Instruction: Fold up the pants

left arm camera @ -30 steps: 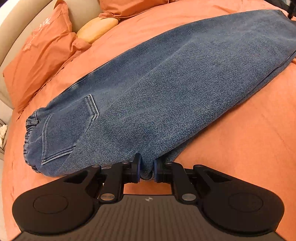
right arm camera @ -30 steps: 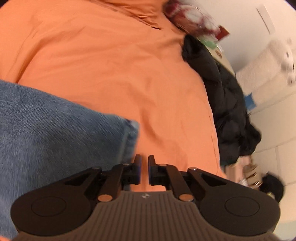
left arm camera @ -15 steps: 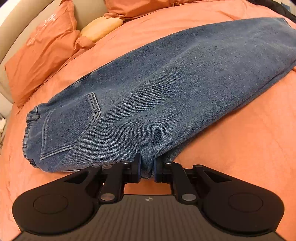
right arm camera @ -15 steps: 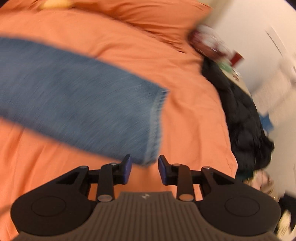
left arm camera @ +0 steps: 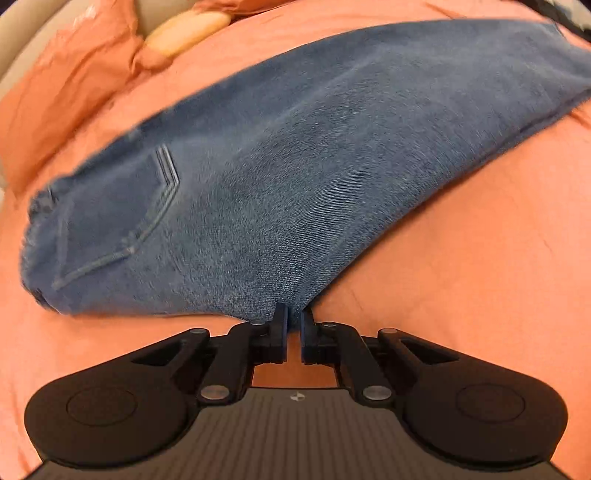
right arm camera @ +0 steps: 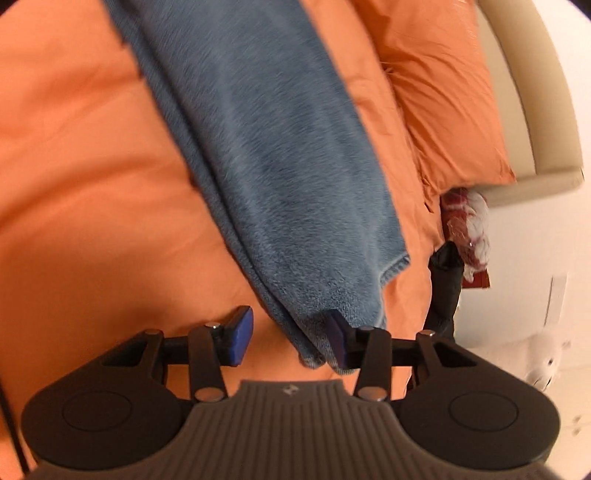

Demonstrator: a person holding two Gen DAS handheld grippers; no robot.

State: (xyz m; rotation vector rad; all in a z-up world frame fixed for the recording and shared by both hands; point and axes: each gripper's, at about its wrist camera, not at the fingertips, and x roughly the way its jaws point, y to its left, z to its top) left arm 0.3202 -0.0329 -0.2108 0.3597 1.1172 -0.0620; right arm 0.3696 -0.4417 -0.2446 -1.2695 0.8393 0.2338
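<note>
Blue jeans [left arm camera: 314, 166] lie folded lengthwise on the orange bed cover [left arm camera: 480, 277], back pocket [left arm camera: 118, 221] up and waistband at the left. My left gripper [left arm camera: 293, 321] is shut on the jeans' near edge by the seat, with denim pinched between its tips. In the right wrist view the legs [right arm camera: 277, 166] run away from me and the hem [right arm camera: 391, 269] is close. My right gripper [right arm camera: 288, 321] is opening. The hem corner lies between its jaws against the right pad [right arm camera: 336, 339], while the left pad [right arm camera: 242, 332] stands apart over the cover.
Orange pillows [left arm camera: 66, 92] and a yellow cushion [left arm camera: 184, 31] sit by the beige headboard [right arm camera: 524, 92]. A dark garment [right arm camera: 447, 288] and a red-and-white bundle [right arm camera: 469, 229] lie at the bed's edge past the hem. Orange cover [right arm camera: 92, 184] spreads left of the legs.
My right gripper has rolled, swung over to the leg hem and gone from shut to open. The left gripper has kept its pinch on the jeans and hardly moved.
</note>
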